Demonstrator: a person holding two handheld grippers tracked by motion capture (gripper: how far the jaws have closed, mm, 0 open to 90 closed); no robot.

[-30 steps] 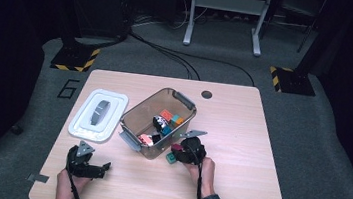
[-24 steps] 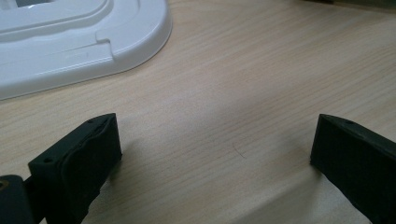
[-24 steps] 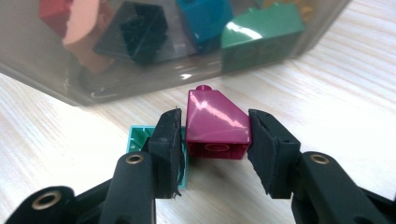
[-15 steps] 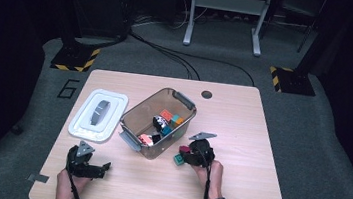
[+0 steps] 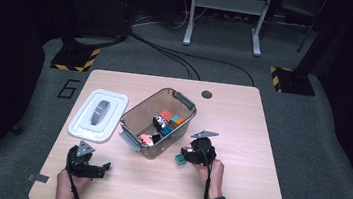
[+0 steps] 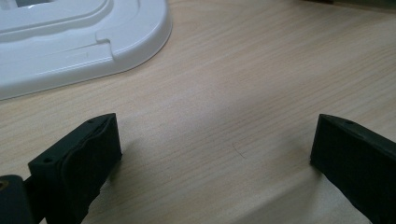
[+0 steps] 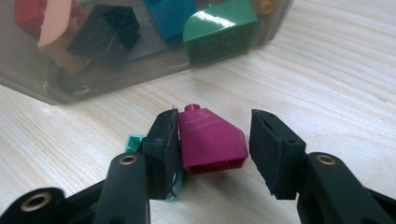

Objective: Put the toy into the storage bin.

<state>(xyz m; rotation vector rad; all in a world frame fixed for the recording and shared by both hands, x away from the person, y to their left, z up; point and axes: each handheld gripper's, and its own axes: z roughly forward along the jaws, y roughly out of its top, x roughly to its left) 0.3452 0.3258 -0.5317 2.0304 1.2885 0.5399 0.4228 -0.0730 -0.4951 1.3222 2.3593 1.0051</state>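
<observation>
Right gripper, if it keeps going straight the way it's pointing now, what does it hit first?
The magenta brick between the right gripper jaws comes first. Those jaws have just been opening, and one pad stands clear of it. Beyond it, probably the clear bin wall.

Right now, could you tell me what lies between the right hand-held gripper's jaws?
In the right gripper view, a magenta sloped brick stands between the right hand-held gripper jaws, touching one.

The scene is viewed from above and forward in the high view, the whole light wooden table [image 5: 240, 137] being taken in from afar; the left gripper view is held low and close over the tabletop beside the white plastic lid [image 6: 79, 42]; the right gripper view is aimed closely at the translucent grey plastic bin [image 7: 116, 84]; lid and bin are shared with the high view.
</observation>
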